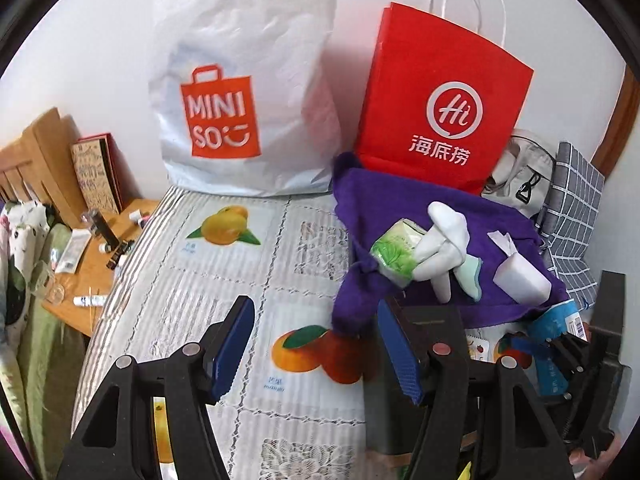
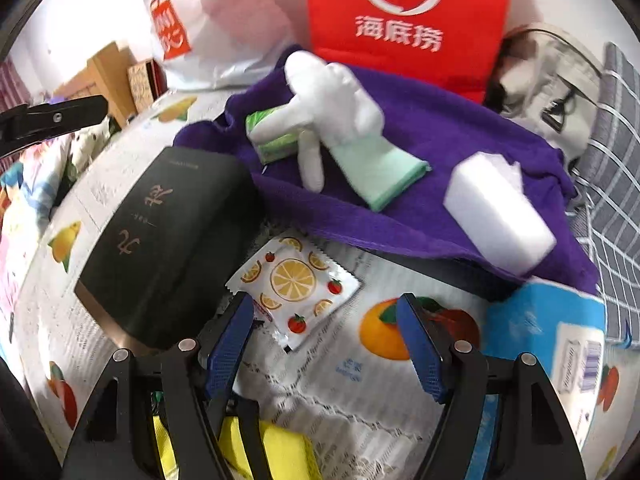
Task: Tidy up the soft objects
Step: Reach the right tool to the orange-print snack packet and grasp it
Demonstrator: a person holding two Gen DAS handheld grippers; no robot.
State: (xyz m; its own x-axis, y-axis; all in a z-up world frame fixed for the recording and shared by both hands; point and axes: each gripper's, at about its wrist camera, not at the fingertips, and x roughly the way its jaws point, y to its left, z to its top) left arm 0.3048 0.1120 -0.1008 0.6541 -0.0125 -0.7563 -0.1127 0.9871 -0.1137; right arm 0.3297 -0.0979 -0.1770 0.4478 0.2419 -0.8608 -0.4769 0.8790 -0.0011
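**Soft goods heaped on the purple towel**

A rumpled purple towel (image 2: 420,184) sprawls in front of the red bag. On it: a white glove (image 2: 336,120) with a mint-green cuff, fingers splayed, lying across a green tissue pack (image 2: 272,136). Well apart sits a white tissue pack (image 2: 500,216) (tilted, one sheet poking out). A fruit-print sachet (image 2: 294,284) lies flat beside the towel's near edge.

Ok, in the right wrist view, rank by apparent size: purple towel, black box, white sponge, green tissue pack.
1. purple towel
2. black box, though it sits nearer the camera, so its size is inflated
3. white sponge
4. green tissue pack, partly hidden under the white glove
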